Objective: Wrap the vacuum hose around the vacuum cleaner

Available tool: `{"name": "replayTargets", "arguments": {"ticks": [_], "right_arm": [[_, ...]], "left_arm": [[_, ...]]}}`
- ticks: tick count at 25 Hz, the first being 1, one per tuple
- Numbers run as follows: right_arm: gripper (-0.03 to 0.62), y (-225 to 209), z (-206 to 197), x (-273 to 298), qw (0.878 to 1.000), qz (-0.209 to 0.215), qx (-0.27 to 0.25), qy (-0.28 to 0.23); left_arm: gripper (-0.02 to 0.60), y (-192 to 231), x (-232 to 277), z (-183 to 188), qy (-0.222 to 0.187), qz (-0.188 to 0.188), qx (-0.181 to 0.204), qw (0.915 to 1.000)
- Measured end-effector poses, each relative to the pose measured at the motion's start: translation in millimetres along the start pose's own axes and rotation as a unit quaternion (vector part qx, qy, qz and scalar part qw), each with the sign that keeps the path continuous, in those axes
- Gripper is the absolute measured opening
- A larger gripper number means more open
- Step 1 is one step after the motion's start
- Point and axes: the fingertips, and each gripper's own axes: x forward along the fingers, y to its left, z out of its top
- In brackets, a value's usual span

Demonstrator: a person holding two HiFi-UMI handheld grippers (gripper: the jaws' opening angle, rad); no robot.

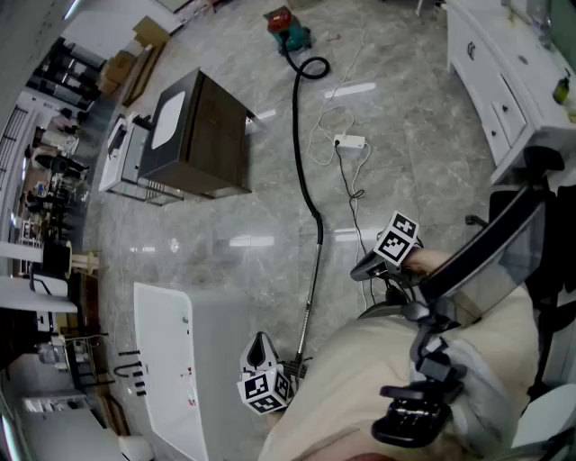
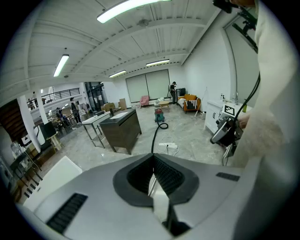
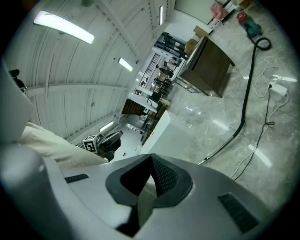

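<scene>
Our left gripper (image 1: 260, 345) and right gripper (image 1: 364, 268), both closed on nothing, flank the hose's (image 1: 304, 162) near end; the vacuum cleaner (image 1: 288, 29) sits at its far end.

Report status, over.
Left hand-held gripper, right hand-held gripper shut. Black vacuum hose stretched from red vacuum cleaner, unwrapped. White power strip beside it.

The glossy grey stone floor (image 1: 405, 135) carries everything. Far ahead of both claws stands the red and teal vacuum cleaner (image 1: 288, 29). Its black hose (image 1: 301, 153) loops beside it, then stretches across the floor to a metal wand (image 1: 310, 306) that ends just beside the left claw (image 1: 259, 342). A white power strip (image 1: 349, 141) with loose cord lies ahead of the right claw (image 1: 362, 270). A dark cabinet (image 1: 202, 135) stands ahead and left of the left claw.
</scene>
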Motion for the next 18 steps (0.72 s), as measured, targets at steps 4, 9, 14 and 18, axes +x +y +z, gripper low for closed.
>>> {"name": "replayTargets", "arguments": {"ticks": [4, 9, 14, 18], "right_arm": [[0.005, -3, 36, 3, 0.996, -0.001, 0.007, -0.086], [0.005, 18, 80, 32, 0.988, 0.015, 0.013, -0.153], [0.005, 34, 90, 39, 0.987, 0.028, 0.003, -0.157], [0.005, 55, 109, 37, 0.983, 0.036, -0.039, -0.178]], "left_arm": [[0.006, 19, 40, 28, 0.022, -0.038, 0.048, 0.9979], [0.006, 62, 39, 35, 0.023, -0.019, 0.015, 0.9994], [0.006, 61, 40, 44, 0.003, -0.009, 0.002, 1.0], [0.006, 59, 38, 56, -0.016, 0.0, 0.019, 0.9997]]}}
